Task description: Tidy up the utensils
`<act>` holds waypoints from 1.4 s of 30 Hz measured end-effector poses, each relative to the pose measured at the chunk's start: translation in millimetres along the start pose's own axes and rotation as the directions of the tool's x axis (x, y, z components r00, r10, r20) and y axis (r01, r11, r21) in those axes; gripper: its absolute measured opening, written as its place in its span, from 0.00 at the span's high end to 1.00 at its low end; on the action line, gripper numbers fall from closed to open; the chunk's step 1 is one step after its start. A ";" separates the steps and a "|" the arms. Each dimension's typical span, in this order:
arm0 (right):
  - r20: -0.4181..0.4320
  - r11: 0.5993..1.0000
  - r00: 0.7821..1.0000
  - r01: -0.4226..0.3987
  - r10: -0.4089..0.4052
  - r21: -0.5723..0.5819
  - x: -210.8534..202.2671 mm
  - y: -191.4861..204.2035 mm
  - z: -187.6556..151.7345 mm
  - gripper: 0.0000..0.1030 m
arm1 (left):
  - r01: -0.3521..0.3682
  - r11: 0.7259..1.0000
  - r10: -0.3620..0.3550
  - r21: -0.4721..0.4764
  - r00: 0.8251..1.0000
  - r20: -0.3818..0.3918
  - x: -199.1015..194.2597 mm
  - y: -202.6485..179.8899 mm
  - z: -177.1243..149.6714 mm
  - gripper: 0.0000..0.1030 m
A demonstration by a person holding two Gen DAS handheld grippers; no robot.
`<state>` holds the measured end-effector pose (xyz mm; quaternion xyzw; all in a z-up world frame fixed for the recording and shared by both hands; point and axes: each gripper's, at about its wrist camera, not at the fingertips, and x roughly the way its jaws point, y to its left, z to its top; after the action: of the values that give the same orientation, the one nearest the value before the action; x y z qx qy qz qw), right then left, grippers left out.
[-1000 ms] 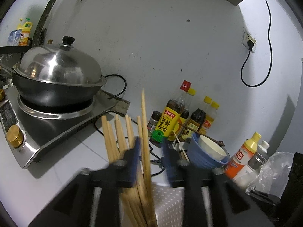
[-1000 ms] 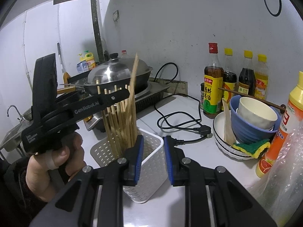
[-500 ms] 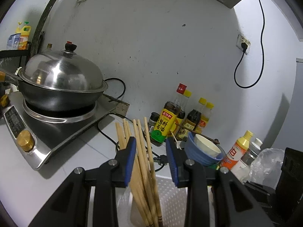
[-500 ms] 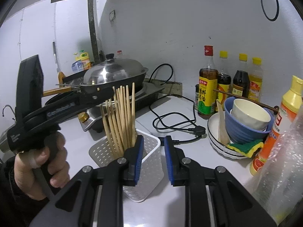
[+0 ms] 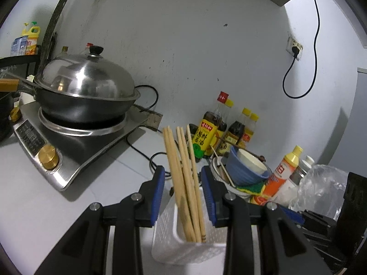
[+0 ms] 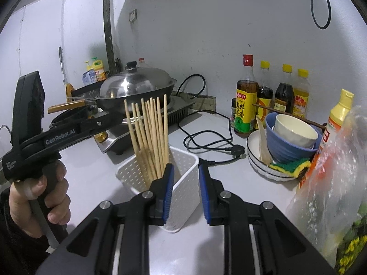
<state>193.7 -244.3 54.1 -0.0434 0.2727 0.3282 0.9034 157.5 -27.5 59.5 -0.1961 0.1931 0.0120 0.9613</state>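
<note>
My left gripper [image 5: 182, 181] stands part-open around light, stiff chopsticks [image 5: 183, 171]; the right gripper [image 6: 183, 183] is narrowly open, empty. I'd grip mid-shaft.

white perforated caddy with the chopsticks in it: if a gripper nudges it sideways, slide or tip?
Probably slides first: the white caddy looks like thin perforated plastic on a smooth counter, so likely light. Tipping seems possible too: the chopsticks stand well above its rim and lean to one side. A low push looks safer than a high one.
</note>
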 end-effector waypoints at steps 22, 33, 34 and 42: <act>-0.005 0.994 0.995 0.101 -0.101 0.034 -44.0 53.8 -28.9 0.56 | -0.007 0.989 0.016 0.146 0.998 -0.058 -69.1 48.2 -25.5 0.58; 0.106 0.978 0.977 0.174 -0.186 0.111 -79.9 72.6 -25.2 0.41 | 0.005 0.953 -0.001 0.303 1.000 -0.014 -116.6 65.3 -12.0 0.36; 0.116 0.976 0.974 0.183 -0.196 0.119 -83.6 74.9 -24.3 0.41 | 0.007 0.950 -0.003 0.312 1.000 -0.011 -119.7 64.7 -11.4 0.33; 0.149 0.969 0.958 0.237 -0.246 0.075 -100.7 96.9 -18.6 0.35 | 0.017 0.943 -0.013 0.334 1.000 -0.016 -133.9 66.0 -9.5 0.24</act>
<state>61.3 -230.7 100.6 -0.0251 0.2025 0.2101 0.9561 23.6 36.9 77.2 -0.0321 0.1974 -0.0294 0.9794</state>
